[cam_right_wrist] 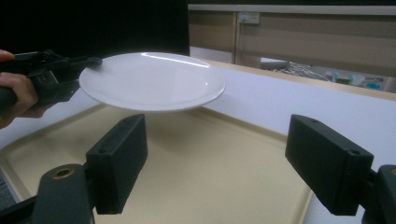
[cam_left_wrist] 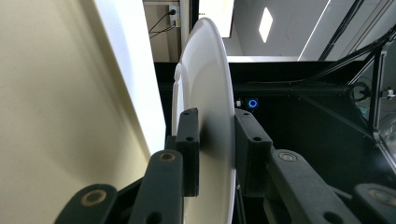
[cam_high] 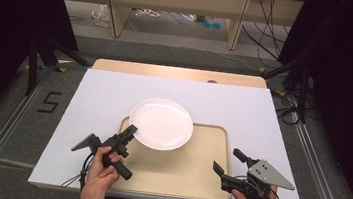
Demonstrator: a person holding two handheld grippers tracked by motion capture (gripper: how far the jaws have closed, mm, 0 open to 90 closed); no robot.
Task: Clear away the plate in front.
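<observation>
The left gripper [cam_high: 129,133] is clamped on the near-left rim of the white plate [cam_high: 161,123], one jaw above the rim and one below it; in the left gripper view the pads [cam_left_wrist: 189,140] press on both faces of the thin edge of the plate [cam_left_wrist: 208,116]. The plate reaches away from those jaws, forward and to the right of them, held roughly level and clear of the beige tray [cam_high: 176,172]: the right gripper view shows the plate [cam_right_wrist: 152,81] with an open gap and a shadow between it and the tray [cam_right_wrist: 201,172]. So the whole plate hangs out beyond a single grip at its edge, and the tray floor lies directly beneath and nearer the person than the plate's middle. The right gripper [cam_high: 230,161] stands with its jaws wide apart and nothing between them, at the tray's right edge, well apart from the plate; its open jaws point toward the plate's far-right side. The left hand [cam_high: 103,169] is plainly the nearer, and any lowering onto the tray would probably be its work alone.
</observation>
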